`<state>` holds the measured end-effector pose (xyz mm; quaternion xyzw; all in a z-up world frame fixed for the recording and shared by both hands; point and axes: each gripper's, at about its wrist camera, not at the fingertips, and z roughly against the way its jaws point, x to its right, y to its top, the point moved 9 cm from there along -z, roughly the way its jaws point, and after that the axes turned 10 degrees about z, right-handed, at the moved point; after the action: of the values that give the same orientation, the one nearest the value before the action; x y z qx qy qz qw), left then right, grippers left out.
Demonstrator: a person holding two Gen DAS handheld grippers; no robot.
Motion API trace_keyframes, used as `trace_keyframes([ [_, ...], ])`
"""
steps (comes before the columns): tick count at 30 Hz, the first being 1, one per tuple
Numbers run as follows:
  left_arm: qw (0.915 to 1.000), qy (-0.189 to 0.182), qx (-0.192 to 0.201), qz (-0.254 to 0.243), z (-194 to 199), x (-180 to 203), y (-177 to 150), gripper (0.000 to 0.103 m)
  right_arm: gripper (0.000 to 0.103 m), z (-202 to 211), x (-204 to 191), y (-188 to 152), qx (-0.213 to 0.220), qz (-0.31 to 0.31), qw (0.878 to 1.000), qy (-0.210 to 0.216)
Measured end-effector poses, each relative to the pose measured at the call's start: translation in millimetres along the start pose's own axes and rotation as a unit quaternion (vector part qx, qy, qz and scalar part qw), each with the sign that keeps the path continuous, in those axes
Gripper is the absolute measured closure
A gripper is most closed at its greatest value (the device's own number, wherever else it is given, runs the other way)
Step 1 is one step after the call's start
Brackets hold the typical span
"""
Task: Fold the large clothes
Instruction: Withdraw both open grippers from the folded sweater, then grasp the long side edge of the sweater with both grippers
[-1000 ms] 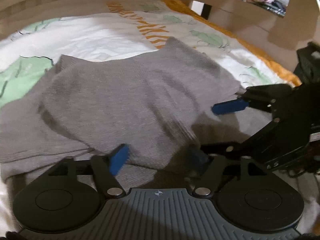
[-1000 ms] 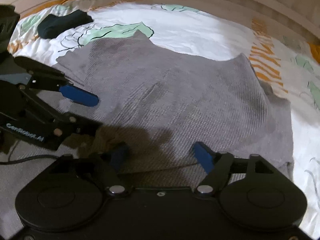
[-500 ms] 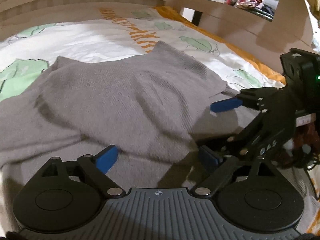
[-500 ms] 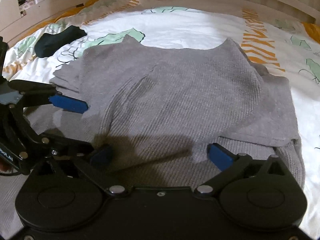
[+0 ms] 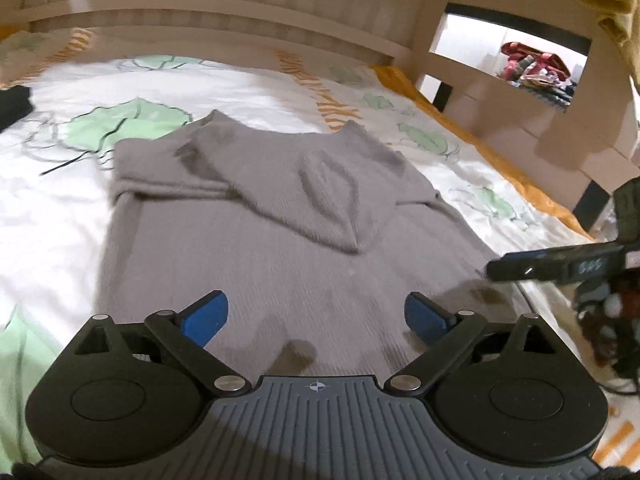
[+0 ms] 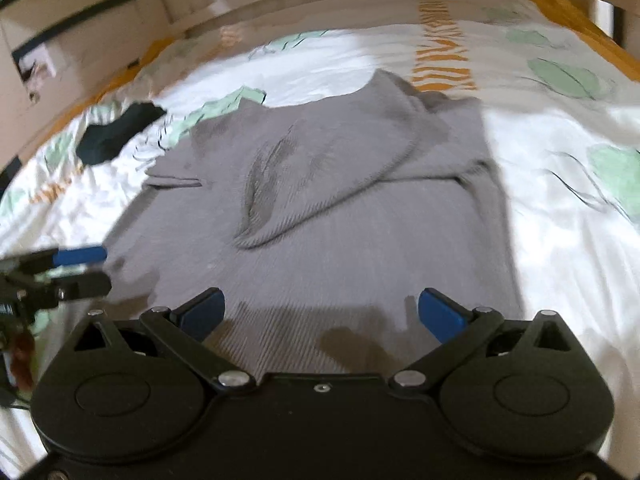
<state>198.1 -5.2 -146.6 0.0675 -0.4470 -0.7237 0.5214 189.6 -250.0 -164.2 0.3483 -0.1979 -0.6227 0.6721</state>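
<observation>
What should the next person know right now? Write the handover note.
Left gripper: jaws have just been opening, now wide, nothing between them.
Right gripper: the same, wide and empty.
Sweater: flat on the bed, both sleeves folded in across the chest, hem nearest the grippers.
Dark cloth: apart, beyond the sweater's left side.
Done: the sleeve folds.
Left: probably fold the hem up toward the collar, then smooth.
</observation>
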Motion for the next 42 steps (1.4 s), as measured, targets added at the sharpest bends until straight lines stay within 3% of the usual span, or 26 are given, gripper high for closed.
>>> trace_keyframes([
  [5,0.9999,0.008,0.000,0.007,35,0,-22,0.007,0.001,43,-8,-15,0.019,-0.021,1.000,0.005],
  [10,0.9989,0.041,0.005,0.021,57,-11,-39,0.007,0.001,66,-10,-36,0.026,-0.083,0.996,0.018],
  [15,0.9956,0.081,0.000,0.047,65,-31,-48,0.007,0.001,65,0,-68,-0.016,-0.169,0.985,0.031],
  [19,0.9893,0.107,-0.042,0.089,54,-54,-63,0.007,0.001,59,9,-95,-0.044,-0.237,0.969,0.054],
  [22,0.9851,0.109,-0.078,0.108,41,-63,-71,0.007,0.001,58,13,-99,-0.039,-0.249,0.965,0.067],
  [31,0.9857,0.100,-0.081,0.109,36,-60,-70,0.005,0.001,50,9,-107,-0.049,-0.248,0.963,0.090],
  [33,0.9877,0.071,-0.074,0.117,38,-57,-70,0.022,0.001,52,10,-108,-0.045,-0.253,0.962,0.095],
  [34,0.9884,0.060,-0.070,0.121,39,-55,-69,0.044,0.001,53,11,-107,-0.043,-0.257,0.961,0.097],
  [35,0.9883,0.049,-0.070,0.127,39,-54,-69,0.077,0.001,53,11,-107,-0.040,-0.261,0.960,0.099],
  [36,0.9873,0.039,-0.073,0.136,38,-54,-70,0.089,0.001,53,12,-106,-0.039,-0.264,0.959,0.100],
  [38,0.9836,0.011,-0.076,0.163,40,-55,-70,0.094,0.001,54,13,-106,-0.036,-0.269,0.957,0.102],
  [42,0.9810,0.035,-0.054,0.183,53,-67,-66,0.095,0.002,58,15,-106,-0.032,-0.277,0.954,0.106],
])
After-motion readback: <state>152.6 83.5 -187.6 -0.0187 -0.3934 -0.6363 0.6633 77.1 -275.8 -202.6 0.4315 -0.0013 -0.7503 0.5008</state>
